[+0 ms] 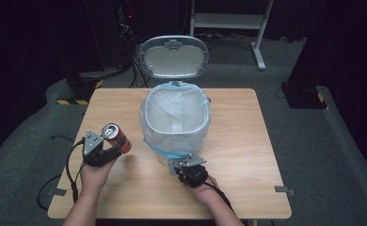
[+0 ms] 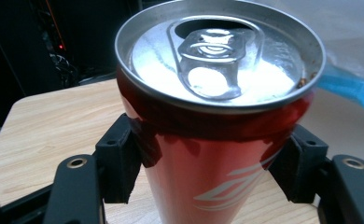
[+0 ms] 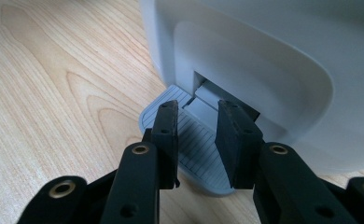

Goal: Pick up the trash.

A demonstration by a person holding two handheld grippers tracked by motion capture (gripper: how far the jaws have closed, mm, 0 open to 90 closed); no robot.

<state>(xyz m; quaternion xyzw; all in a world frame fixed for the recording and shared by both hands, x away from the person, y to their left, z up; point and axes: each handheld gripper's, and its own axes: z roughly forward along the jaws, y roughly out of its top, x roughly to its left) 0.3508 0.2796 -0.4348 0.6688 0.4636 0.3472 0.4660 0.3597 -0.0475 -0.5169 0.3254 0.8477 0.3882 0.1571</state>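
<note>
Red can (image 2: pixel 213 154) clamped in left gripper (image 1: pixel 107 151), above bench (image 1: pixel 247 155). Right gripper (image 3: pixel 196 140), jaws narrow with nothing between, presses pedal (image 3: pixel 194 140) of lid-up bin (image 1: pixel 174 117).

The red can's (image 2: pixel 208 154) base is cut off at the left gripper view's bottom edge; the bin's pedal (image 1: pixel 172 165) sits largely hidden beneath the right tongs (image 1: pixel 184 162).
</note>
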